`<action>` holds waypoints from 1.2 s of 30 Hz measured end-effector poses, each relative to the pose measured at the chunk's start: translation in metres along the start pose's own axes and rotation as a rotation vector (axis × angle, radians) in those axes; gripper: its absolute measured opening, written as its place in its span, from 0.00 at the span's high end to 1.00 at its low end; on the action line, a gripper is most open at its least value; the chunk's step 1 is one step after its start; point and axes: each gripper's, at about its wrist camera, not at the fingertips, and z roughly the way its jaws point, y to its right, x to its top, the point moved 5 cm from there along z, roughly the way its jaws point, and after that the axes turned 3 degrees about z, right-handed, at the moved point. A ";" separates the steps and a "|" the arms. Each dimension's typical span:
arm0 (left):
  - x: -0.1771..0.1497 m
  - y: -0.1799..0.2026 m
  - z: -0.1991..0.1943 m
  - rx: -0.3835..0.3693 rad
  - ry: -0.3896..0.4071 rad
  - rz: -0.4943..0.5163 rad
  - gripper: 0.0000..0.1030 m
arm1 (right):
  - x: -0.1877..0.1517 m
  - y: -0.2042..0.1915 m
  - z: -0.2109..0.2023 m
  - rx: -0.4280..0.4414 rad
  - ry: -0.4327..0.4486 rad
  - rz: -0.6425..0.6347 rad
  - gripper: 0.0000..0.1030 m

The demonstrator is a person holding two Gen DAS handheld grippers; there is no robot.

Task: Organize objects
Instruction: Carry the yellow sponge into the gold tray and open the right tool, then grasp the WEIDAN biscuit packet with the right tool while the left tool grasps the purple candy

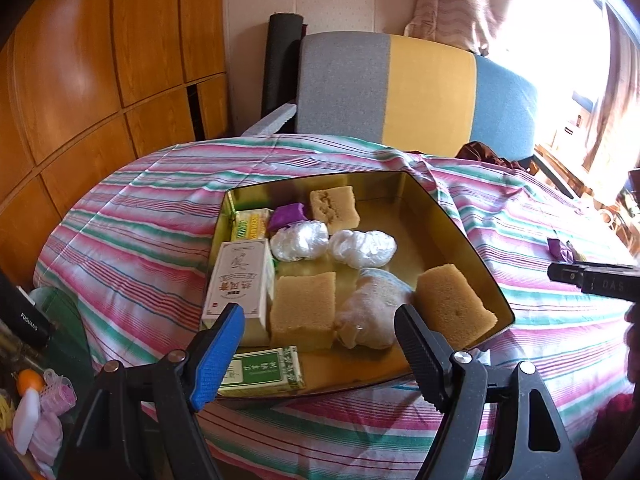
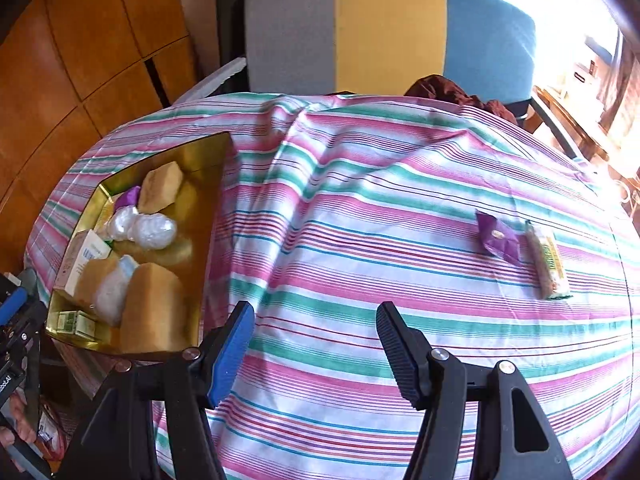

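— Where's everything sitting, going from the left?

— Take the gold tin (image 1: 486, 276) as your marker. It rests on the striped cloth (image 2: 360, 208) over the counter. Along its left wall stands a white box (image 1: 240, 280), with a green box (image 1: 262, 370) lying at the near edge. Past those, three tan sponges (image 1: 303, 312) and some clear plastic bundles (image 1: 362, 248) fill the middle, plus a purple wrapper (image 1: 287, 216) toward the back.

— And the left tool?

— The left tool (image 1: 320, 340) hangs over the tin's near edge, fingers spread, nothing between them.

— The right one?

— The right tool (image 2: 314, 344) is just right of the tin, above bare cloth, jaws apart and empty (blue pad on one finger, black on the other).

— Anything still outside the tin?

— Well to the right of it lie a purple packet (image 2: 500, 240) and, just beside that, a long wrapped snack bar (image 2: 548, 264), both flat on the cloth.
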 end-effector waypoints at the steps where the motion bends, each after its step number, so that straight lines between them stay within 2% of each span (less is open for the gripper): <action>1: 0.000 0.004 0.000 -0.005 0.001 0.010 0.24 | 0.001 0.011 0.000 -0.016 0.000 0.014 0.38; 6: 0.003 0.026 -0.002 -0.055 0.004 0.056 0.24 | 0.007 0.080 0.001 -0.085 -0.009 0.128 0.38; 13: 0.004 0.050 0.003 -0.098 -0.012 0.101 0.24 | 0.014 0.198 -0.007 -0.219 0.014 0.375 0.38; 16: 0.005 0.058 0.006 -0.111 -0.018 0.113 0.24 | 0.018 0.228 -0.002 -0.241 0.007 0.426 0.38; 24: 0.016 0.087 0.006 -0.165 -0.016 0.160 0.24 | 0.039 0.257 0.040 -0.298 -0.039 0.390 0.38; 27: 0.022 0.100 0.007 -0.190 -0.021 0.175 0.24 | 0.046 0.259 0.062 -0.276 -0.069 0.350 0.38; 29: 0.026 0.110 0.010 -0.203 -0.026 0.187 0.24 | 0.048 0.261 0.072 -0.301 -0.087 0.320 0.38; 33: 0.034 0.139 0.017 -0.247 -0.042 0.222 0.24 | 0.047 0.270 0.086 -0.284 -0.097 0.328 0.38; 34: 0.036 0.147 0.019 -0.258 -0.046 0.231 0.24 | 0.044 0.272 0.089 -0.267 -0.109 0.338 0.49; 35: 0.038 0.156 0.021 -0.270 -0.051 0.240 0.24 | 0.041 0.273 0.090 -0.272 -0.114 0.342 0.53; 36: 0.039 0.165 0.024 -0.285 -0.056 0.248 0.24 | 0.040 0.272 0.088 -0.279 -0.115 0.334 0.54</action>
